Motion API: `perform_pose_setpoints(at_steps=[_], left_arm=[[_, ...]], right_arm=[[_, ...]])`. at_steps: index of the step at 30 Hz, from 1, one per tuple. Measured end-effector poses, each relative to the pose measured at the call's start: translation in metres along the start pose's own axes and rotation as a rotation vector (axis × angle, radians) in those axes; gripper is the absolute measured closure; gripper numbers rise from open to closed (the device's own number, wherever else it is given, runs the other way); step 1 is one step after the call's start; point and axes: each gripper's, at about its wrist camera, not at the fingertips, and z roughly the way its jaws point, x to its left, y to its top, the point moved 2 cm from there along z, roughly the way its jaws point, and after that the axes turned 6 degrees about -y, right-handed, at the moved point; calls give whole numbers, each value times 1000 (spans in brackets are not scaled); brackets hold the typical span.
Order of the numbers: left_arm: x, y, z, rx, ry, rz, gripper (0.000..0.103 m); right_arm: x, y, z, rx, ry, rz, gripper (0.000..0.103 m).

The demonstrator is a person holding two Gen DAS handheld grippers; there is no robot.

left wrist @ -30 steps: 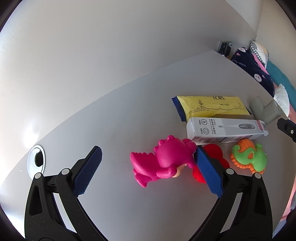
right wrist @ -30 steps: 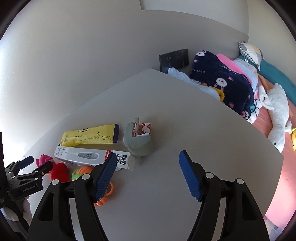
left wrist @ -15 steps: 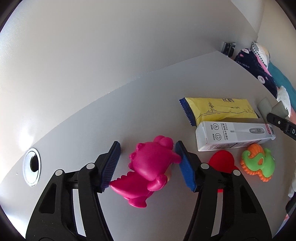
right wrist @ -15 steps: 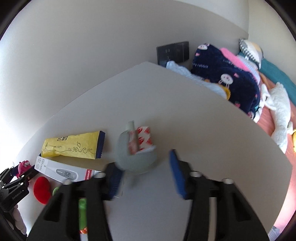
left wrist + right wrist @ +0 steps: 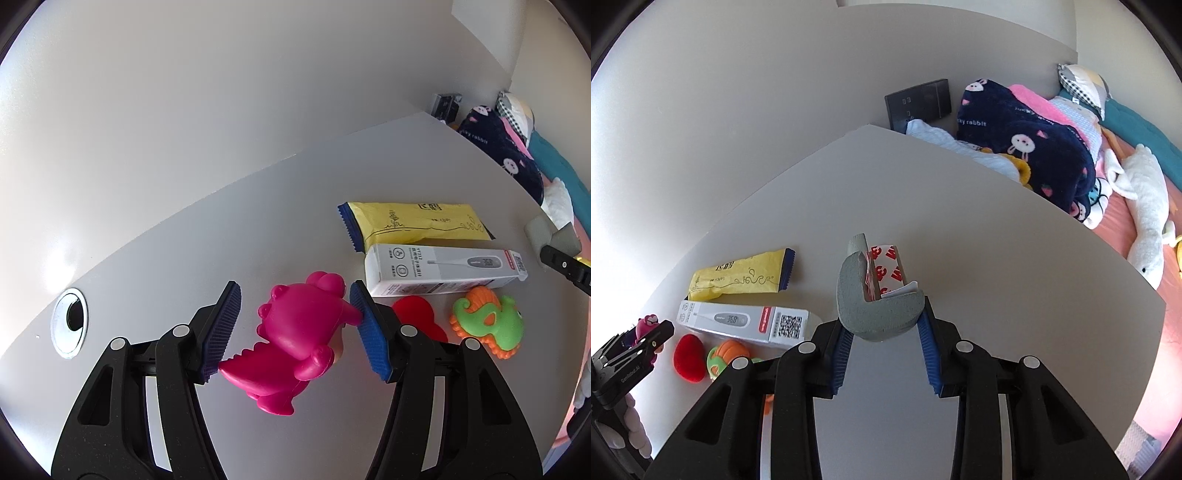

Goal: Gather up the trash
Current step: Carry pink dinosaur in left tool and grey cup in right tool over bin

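Left gripper (image 5: pixel 295 325) beside thermometer box (image 5: pixel 443 267)

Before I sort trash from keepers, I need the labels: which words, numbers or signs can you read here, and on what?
"36.0": display of the thermometer pictured on the white box.
"YT12": the same box in the left wrist view; small print beside it unreadable.
QR code: box end, not decodable.
"lucky rabbit": navy blanket.
"3M", repeated in red: tape liner inside the grey foam piece.
Yellow wrapper: characters too small.
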Motion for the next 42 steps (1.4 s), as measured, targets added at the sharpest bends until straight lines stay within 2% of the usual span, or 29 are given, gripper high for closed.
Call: perform_pose_setpoints(at_steps=[14,42], left_arm=[[-41,-13,-45,-27,-45,61,43],[-197,-68,-83,-15,-216,297,43]], right_arm=[[-29,-29,-56,-38,12,32,67],[-120,-101,-147,-77,-23,125,67]])
